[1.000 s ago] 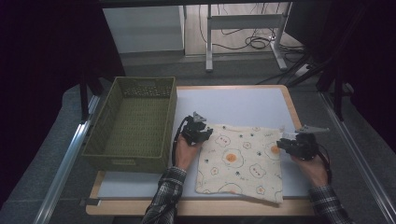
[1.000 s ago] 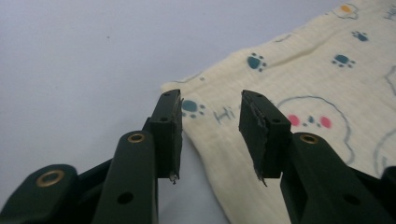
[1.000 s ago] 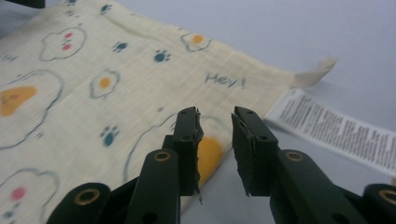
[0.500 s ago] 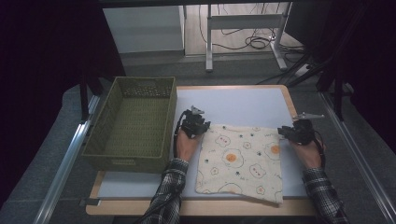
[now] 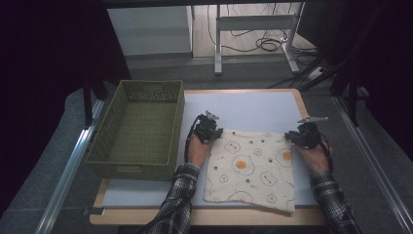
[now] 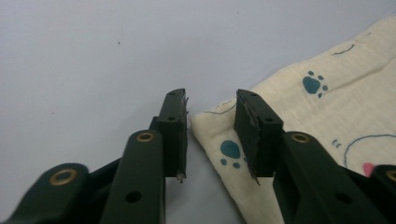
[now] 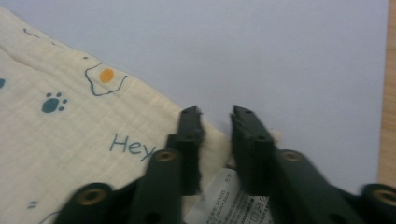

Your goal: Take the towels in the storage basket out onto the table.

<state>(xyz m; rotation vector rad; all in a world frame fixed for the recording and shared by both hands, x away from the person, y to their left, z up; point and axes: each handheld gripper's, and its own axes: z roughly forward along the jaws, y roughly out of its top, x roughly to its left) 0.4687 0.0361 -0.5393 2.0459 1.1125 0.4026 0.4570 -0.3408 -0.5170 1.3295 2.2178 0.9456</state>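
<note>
We hold our left gripper (image 5: 210,130) and right gripper (image 5: 300,135) at the cloth's (image 5: 253,168) far corners, jaws just closing, gaps remaining.

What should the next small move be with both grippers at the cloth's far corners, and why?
Probably close both grippers fully. The left gripper and right gripper each straddle a far corner of the cloth, jaws just closing but still gapped, so neither corner looks pinched.
</note>
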